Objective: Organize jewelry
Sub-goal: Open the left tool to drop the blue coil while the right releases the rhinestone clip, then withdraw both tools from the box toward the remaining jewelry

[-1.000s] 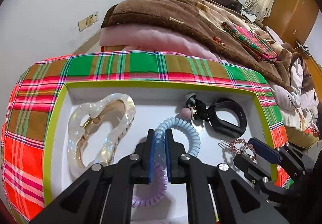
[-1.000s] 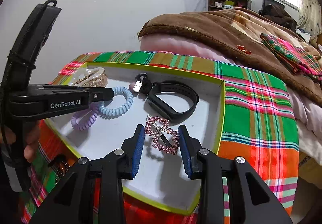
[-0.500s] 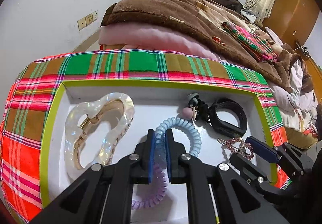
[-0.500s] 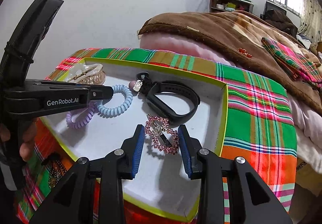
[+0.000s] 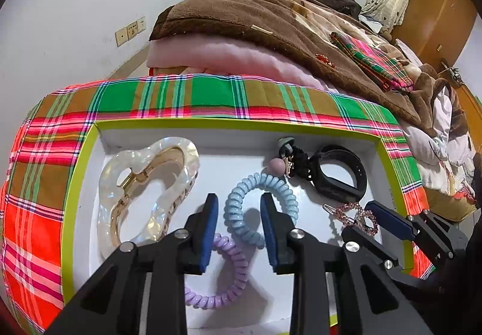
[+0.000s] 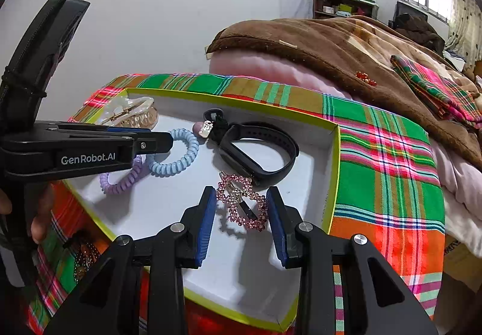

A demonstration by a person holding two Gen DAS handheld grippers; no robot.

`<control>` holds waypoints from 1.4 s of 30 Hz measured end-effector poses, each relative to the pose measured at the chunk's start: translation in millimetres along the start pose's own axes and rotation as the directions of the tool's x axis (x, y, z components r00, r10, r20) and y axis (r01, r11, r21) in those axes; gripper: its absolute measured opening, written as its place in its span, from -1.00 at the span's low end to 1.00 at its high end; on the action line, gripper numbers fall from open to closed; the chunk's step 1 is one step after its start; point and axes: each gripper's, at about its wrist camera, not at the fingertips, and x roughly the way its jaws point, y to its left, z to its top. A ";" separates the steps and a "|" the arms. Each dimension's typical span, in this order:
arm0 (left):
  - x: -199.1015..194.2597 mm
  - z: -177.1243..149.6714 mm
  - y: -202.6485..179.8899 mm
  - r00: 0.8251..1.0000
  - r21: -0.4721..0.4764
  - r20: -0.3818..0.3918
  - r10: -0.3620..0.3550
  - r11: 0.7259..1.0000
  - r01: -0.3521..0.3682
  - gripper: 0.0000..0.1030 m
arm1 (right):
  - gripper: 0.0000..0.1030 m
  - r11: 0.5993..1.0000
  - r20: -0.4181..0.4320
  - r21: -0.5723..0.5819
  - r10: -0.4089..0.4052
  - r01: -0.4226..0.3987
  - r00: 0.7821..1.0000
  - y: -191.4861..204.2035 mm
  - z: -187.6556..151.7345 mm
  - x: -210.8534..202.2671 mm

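Note:
A white box with a yellow-green rim [image 5: 229, 123] [image 6: 336, 154] lies on a plaid cloth. In it are a pearly claw clip [image 5: 150, 184] [image 6: 132, 115], a blue coil hair tie [image 5: 259, 184] [image 6: 180, 160], a purple coil tie [image 5: 229, 277] [image 6: 120, 184], a black wristband [image 5: 340, 175] [image 6: 259, 151], a small charm bunch [image 5: 289, 154] [image 6: 211, 124] and a pink rhinestone hair clip [image 5: 355, 214] [image 6: 241, 205]. My left gripper [image 5: 239, 208] is open, its jaws either side of the blue tie. My right gripper [image 6: 241, 205] is open around the rhinestone clip.
A dark beaded piece [image 6: 81, 253] lies on the plaid cloth [image 5: 211, 94] outside the box's near left corner. Behind are a pink quilt and a brown blanket [image 5: 271, 25], with a folded plaid cloth [image 5: 370, 61] on it. A white wall is at left.
My left gripper has opened and let go of the blue coil tie, which now rests in the box. The right gripper stays open around the rhinestone clip.

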 end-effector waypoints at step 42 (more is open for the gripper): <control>-98.9 -53.3 0.9 0.991 0.010 0.137 -0.013 1.000 0.012 -0.08 | -0.20 0.999 0.128 0.039 0.009 -0.014 0.992 26.7 -20.3 -79.3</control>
